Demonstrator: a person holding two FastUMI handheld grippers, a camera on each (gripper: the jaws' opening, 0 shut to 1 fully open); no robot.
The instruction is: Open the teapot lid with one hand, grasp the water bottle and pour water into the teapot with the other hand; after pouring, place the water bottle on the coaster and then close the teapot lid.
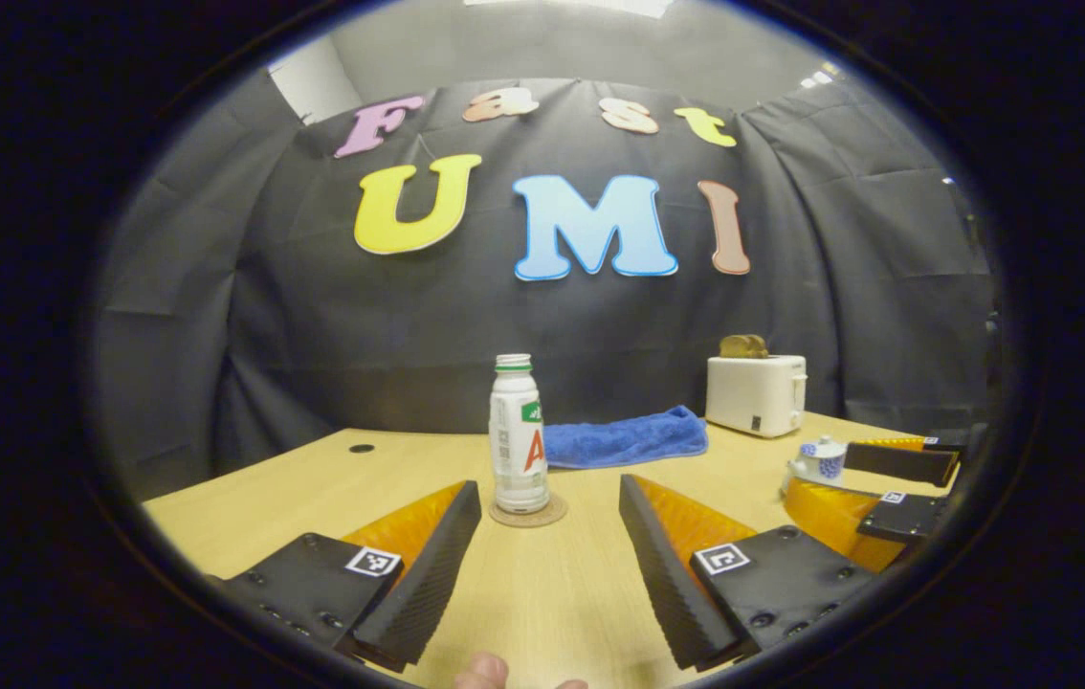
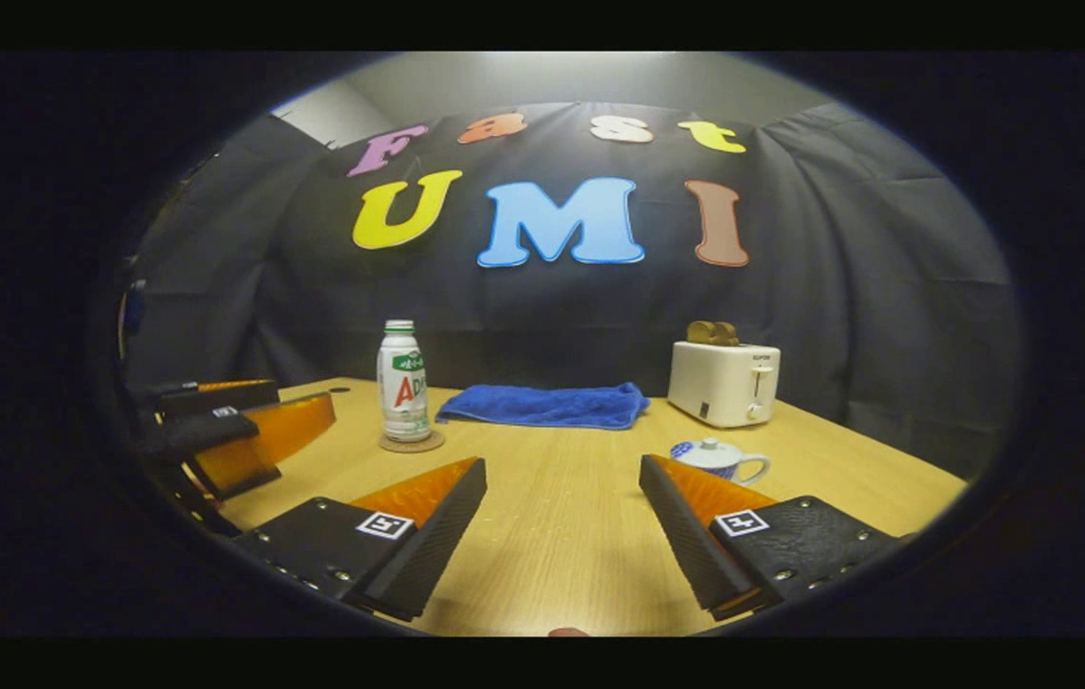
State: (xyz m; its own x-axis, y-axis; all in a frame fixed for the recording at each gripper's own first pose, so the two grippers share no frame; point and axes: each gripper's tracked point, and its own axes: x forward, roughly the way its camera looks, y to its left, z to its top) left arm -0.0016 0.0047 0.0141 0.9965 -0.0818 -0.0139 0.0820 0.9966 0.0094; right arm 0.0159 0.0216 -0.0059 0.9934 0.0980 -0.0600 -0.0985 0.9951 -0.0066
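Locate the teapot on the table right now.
In the right gripper view the teapot sits on the wooden table, just beyond the right gripper's right finger, in front of the white toaster and right of the blue towel.

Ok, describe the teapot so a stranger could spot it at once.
Start at the white toaster at the back of the wooden table. Nearer the camera than that sits the teapot, low and round. It alone is white with blue patterning, with a knobbed lid and a side handle.
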